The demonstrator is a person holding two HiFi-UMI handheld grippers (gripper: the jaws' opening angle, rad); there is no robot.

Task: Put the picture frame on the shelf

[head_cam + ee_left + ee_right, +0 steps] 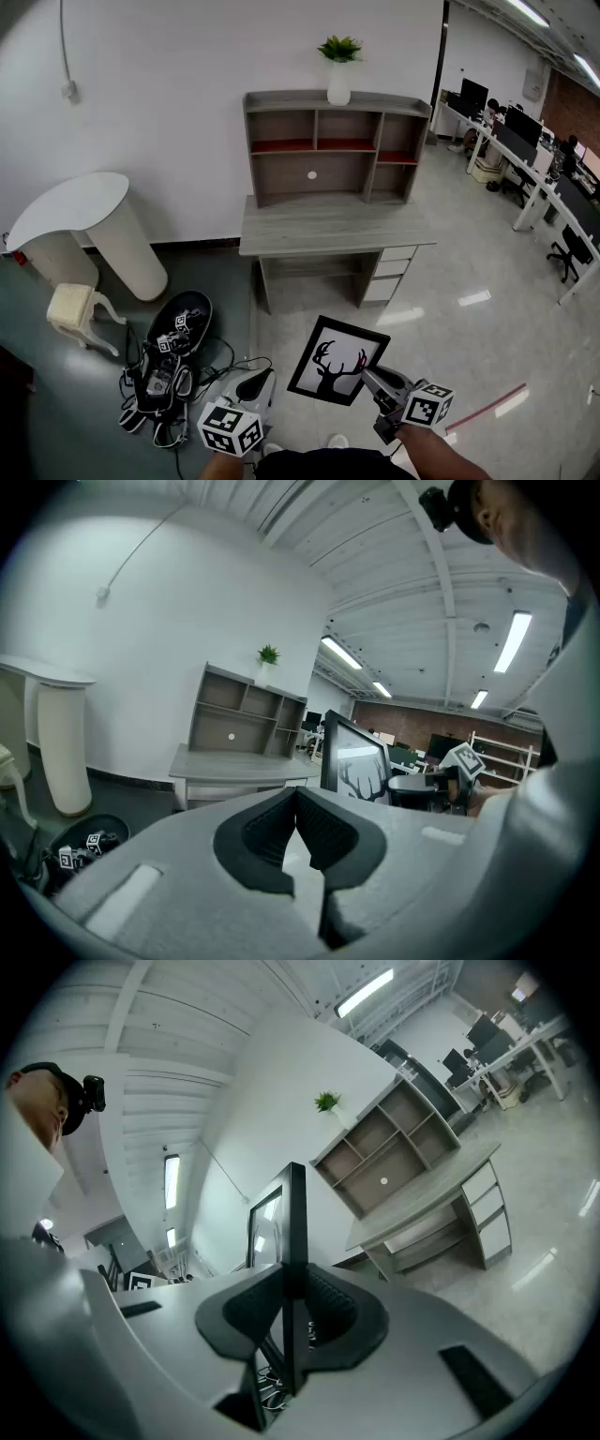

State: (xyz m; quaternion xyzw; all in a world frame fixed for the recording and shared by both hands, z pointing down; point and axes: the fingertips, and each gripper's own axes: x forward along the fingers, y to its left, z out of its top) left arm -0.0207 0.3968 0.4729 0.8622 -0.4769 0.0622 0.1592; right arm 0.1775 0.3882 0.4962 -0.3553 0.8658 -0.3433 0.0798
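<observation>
The right gripper (pixel 291 1302) pinches the black rectangular picture frame with a deer-head silhouette on white (pixel 337 360) by its thin right edge. Its two dark pads press on both faces of this edge, so the jaws stand only a little apart. From this gripper the frame reaches out to the left and to the far side. It is tilted and held in the air above the glossy grey floor (pixel 450 281), near the person. The left gripper (pixel 298 832) has its jaws pressed together with nothing between them. It is just left of the frame and seems not to touch it. The grey wooden desk with an open shelf unit on top (pixel 328 150) stands at the far side against the white wall (pixel 187 75), well apart from the frame and from both grippers. A small green plant in a white vase (pixel 339 66) stands on the top board of the shelf unit.
</observation>
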